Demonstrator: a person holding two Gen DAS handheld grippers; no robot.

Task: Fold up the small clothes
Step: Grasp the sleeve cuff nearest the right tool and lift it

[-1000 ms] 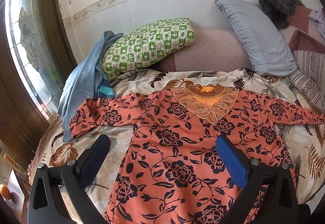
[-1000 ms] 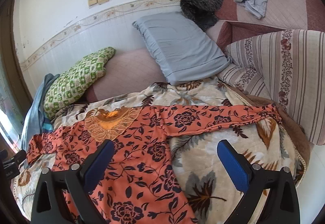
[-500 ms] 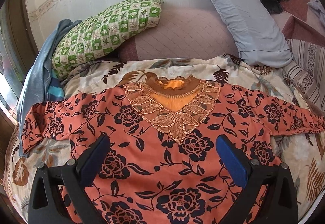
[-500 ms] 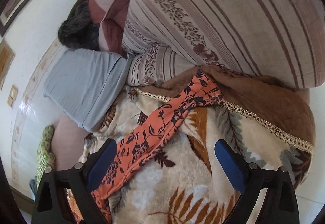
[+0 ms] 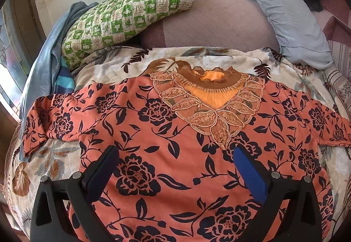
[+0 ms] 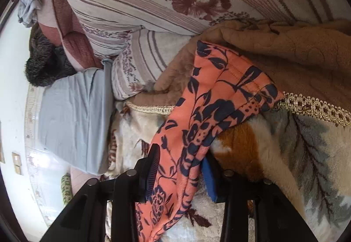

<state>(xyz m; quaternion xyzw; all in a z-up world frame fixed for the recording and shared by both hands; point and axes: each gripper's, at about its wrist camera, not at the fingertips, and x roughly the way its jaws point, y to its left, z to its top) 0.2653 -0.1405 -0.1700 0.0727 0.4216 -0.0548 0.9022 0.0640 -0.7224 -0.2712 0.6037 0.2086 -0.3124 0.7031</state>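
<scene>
A bed carries everything here, covered by a plush cream blanket (image 5: 105, 70) printed with brown and grey leaves and edged in gold braid. An orange long-sleeved top (image 5: 166, 154) with dark navy flowers and a lace collar lies spread flat on it, front up, sleeves out to both sides. At the head of the bed a green-and-white checked pillow (image 5: 127, 15) leans beside a mauve quilted cushion (image 5: 210, 26) and a pale grey-blue pillow (image 5: 287, 15). A blue cloth (image 5: 43, 59) hangs at the far left edge.
</scene>
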